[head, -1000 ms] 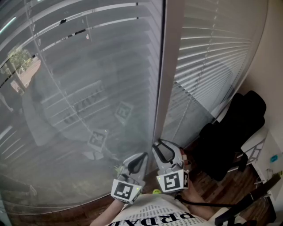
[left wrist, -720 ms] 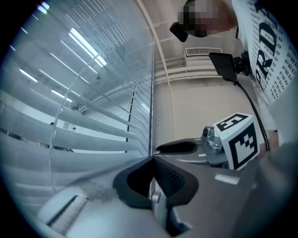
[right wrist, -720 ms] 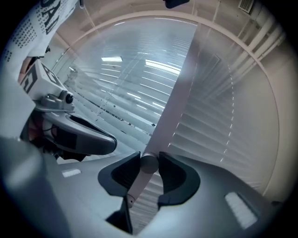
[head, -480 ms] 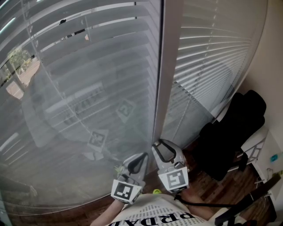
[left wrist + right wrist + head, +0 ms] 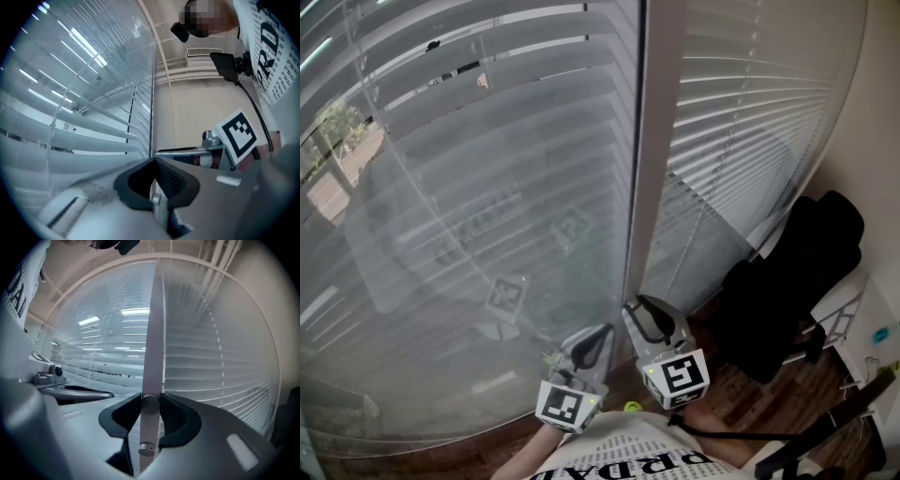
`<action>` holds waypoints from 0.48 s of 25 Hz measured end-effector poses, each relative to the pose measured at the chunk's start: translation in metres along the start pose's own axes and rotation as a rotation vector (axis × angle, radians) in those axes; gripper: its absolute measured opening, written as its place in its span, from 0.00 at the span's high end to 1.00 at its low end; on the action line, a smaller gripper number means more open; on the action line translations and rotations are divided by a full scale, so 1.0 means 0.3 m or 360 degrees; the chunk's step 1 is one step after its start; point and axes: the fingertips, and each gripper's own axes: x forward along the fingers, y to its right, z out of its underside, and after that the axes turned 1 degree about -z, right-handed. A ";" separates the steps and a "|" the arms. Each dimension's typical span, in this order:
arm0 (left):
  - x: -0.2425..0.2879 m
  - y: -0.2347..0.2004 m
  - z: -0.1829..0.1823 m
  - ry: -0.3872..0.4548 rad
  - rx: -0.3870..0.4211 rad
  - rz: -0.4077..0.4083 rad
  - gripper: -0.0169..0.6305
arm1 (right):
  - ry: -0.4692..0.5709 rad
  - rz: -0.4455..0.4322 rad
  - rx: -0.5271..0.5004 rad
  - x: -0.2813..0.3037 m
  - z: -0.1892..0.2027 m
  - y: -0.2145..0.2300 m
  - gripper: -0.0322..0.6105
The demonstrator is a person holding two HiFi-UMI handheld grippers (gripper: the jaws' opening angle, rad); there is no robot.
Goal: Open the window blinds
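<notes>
The left blind (image 5: pixel 469 187) fills the head view from 9 to 12 o'clock. Its slats lie level, long axis side to side, and in this view they slant from 8 towards 2 o'clock. They are partly tilted, with streaks of outdoors showing between them at the left edge.

At 6 o'clock the left gripper (image 5: pixel 591 342) points at the foot of the window. In its own view the jaws are closed together tip to tip, with nothing between them.

Just right of it the window post (image 5: pixel 654 141) stands upright, running from 6 to 12 o'clock between the two blinds. The right gripper (image 5: pixel 642 317) faces this post. In its own view the jaws stand a little apart, with a small round knob (image 5: pixel 150 405) on the post between them and a pad against each side of it. A second round stud (image 5: pixel 146 448) sits lower on the same post.

Since a second ago the right gripper's marker cube (image 5: pixel 678 378) has rolled clockwise, so its printed face now sits askew. The outdoor streaks in the left blind have shifted a little. The left gripper has kept its place.

The right blind (image 5: pixel 750 122) runs from 12 to 2 o'clock, its slats also level. A black chair (image 5: pixel 792 281) stands at 4 o'clock on the wooden floor (image 5: pixel 741 394).
</notes>
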 end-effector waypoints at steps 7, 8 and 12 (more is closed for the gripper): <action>0.000 0.001 0.000 0.0004 0.0007 -0.0001 0.96 | 0.0050 -0.0047 0.0400 0.000 0.005 0.014 0.74; 0.000 0.002 -0.001 0.0006 0.0012 0.0001 0.96 | 0.0053 -0.0047 0.0406 0.000 0.005 0.015 0.74; -0.001 0.003 0.000 0.0001 0.0008 -0.0001 0.96 | 0.0053 -0.0044 0.0394 0.001 0.005 0.015 0.74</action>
